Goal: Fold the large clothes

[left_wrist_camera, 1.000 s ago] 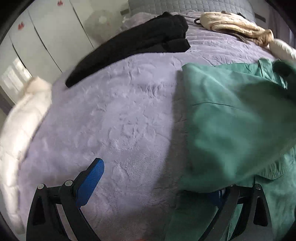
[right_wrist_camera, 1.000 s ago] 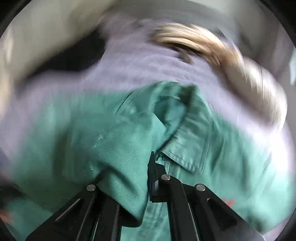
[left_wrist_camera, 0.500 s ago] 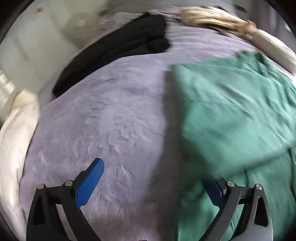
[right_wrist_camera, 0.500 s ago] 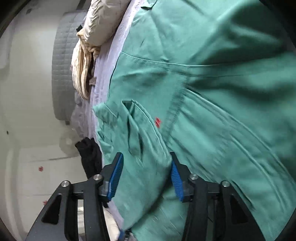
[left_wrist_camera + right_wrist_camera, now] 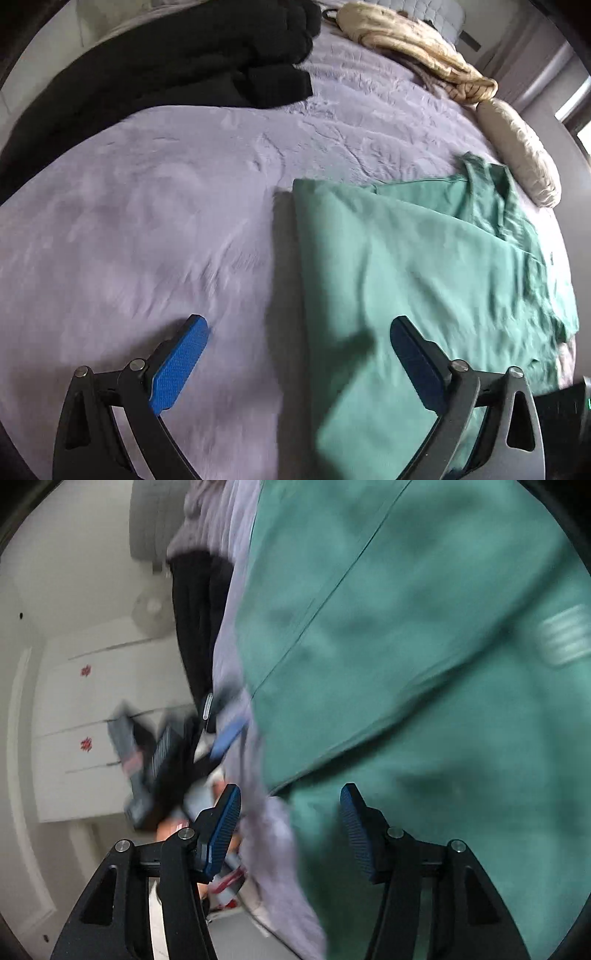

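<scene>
A green jacket [image 5: 417,280] lies partly folded on the lilac bedspread [image 5: 155,221], its collar toward the far right. My left gripper [image 5: 299,350] is open and empty, straddling the jacket's left folded edge just above the bed. In the right wrist view the same green jacket [image 5: 424,635] fills the right side, tilted and blurred. My right gripper [image 5: 290,827] is open and empty over the jacket's edge where it meets the bedspread [image 5: 258,812].
A black garment [image 5: 177,62] lies at the bed's far left and a beige one [image 5: 417,44] and a cream roll [image 5: 524,151] at the far right. White wardrobe doors [image 5: 85,709] and my other gripper [image 5: 166,760], blurred, show beyond the bed's edge.
Both grippers let go of the green jacket and opened. The folded flap now lies flat. The right gripper swung round and travelled along the jacket; the left one pulled back.
</scene>
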### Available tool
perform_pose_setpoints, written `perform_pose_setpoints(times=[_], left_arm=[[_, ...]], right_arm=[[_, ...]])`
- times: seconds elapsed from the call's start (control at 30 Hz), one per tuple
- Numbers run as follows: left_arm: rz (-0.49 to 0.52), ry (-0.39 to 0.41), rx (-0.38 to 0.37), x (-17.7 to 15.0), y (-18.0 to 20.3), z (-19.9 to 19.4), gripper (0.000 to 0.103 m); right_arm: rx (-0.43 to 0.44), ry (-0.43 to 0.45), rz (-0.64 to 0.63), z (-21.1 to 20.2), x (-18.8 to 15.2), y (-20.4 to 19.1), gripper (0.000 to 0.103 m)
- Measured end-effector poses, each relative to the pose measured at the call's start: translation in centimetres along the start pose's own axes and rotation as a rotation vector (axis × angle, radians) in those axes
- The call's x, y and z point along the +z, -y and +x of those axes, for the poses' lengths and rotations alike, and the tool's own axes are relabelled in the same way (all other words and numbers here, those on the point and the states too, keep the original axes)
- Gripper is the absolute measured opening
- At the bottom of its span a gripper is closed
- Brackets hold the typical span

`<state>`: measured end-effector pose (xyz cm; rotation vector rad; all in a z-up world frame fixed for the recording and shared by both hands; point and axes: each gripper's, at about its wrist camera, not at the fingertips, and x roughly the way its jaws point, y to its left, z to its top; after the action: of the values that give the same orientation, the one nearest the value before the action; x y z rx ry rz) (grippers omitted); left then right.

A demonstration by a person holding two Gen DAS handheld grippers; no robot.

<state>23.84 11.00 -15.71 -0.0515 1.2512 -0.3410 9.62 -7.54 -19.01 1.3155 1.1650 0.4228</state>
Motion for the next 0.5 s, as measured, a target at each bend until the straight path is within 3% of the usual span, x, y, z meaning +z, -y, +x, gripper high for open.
perform_pose_setpoints(times=[0.03, 0.07, 0.1, 0.13, 0.17, 0.3, 0.43, 0.5], left_arm=[[0.011, -0.009, 0.005, 0.3, 0.1, 0.7, 0.069], [0.019, -0.019, -0.001, 0.4, 0.2, 1.0, 0.054], [0.027, -0.029, -0.013, 0.8, 0.2, 1.3, 0.024], [0.031, -0.032, -0.030, 1.0, 0.3, 1.2, 0.006], [0.035, -0.026, -0.037, 1.3, 0.3, 0.8, 0.006], [0.068, 0.002, 0.001, 1.9, -0.3, 0.6, 0.006], [0.030, 0.003, 0.042, 1.8, -1.5, 1.1, 0.006], [0.033, 0.015, 0.066, 1.5, -1.5, 0.5, 0.006]], right_arm=[[0.012, 0.000, -0.006, 1.7, 0.1, -0.5, 0.060], [0.010, 0.008, -0.015, 2.6, 0.1, -0.8, 0.060], [0.003, 0.015, -0.022, 3.6, 0.3, -1.1, 0.055], [0.006, 0.017, -0.017, 4.7, 0.7, -1.2, 0.019], [0.012, 0.011, -0.006, 5.5, 1.0, -1.3, 0.001], [0.050, -0.023, 0.007, 8.2, 1.9, -2.7, 0.003], [-0.080, -0.098, -0.028, 11.7, 2.1, -1.8, 0.003], [-0.059, -0.115, -0.005, 11.3, 2.2, -1.4, 0.007]])
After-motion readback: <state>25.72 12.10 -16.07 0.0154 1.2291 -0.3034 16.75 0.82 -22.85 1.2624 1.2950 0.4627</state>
